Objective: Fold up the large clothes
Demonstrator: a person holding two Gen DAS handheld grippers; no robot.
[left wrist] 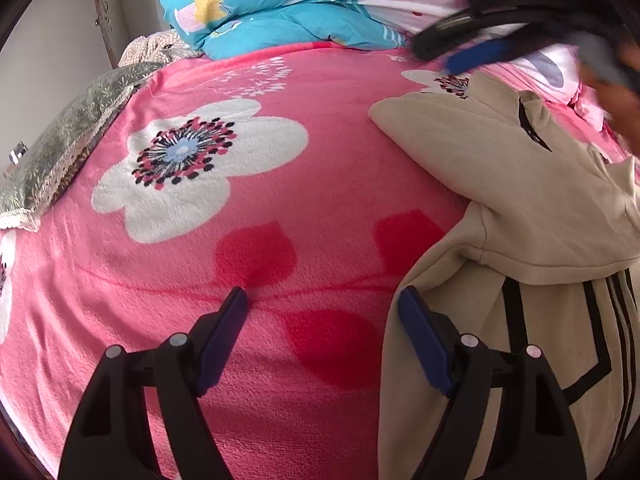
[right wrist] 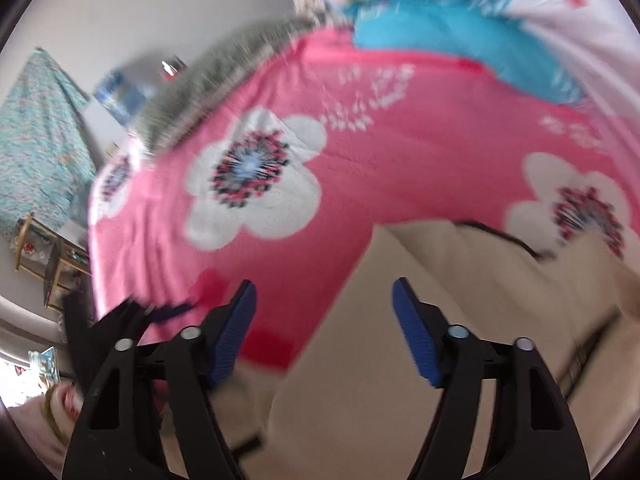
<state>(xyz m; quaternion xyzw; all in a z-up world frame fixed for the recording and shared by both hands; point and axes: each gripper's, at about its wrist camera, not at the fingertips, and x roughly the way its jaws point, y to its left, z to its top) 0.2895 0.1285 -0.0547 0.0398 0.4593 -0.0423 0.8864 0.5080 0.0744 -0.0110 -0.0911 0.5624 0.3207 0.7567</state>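
Observation:
A beige hooded jacket (left wrist: 520, 184) with black stripes and a zip lies on the right side of the pink flowered blanket (left wrist: 304, 92); its hood points toward the middle of the bed. My left gripper (left wrist: 323, 300) is open above the blanket, its right finger over the jacket's left edge, with nothing between the pads. In the blurred right wrist view, my right gripper (right wrist: 324, 292) is open above the jacket (right wrist: 440, 300) and the blanket (right wrist: 400, 160), holding nothing. It also shows as a dark blur with a blue pad (left wrist: 480, 54) at the top right of the left wrist view.
A blue cartoon-print quilt (left wrist: 256, 8) is piled at the far end of the bed. A green patterned cloth with a lace edge (left wrist: 60, 152) lies along the bed's left side. Beyond that edge are a wooden rack (right wrist: 44, 264) and a turquoise hanging cloth (right wrist: 36, 140).

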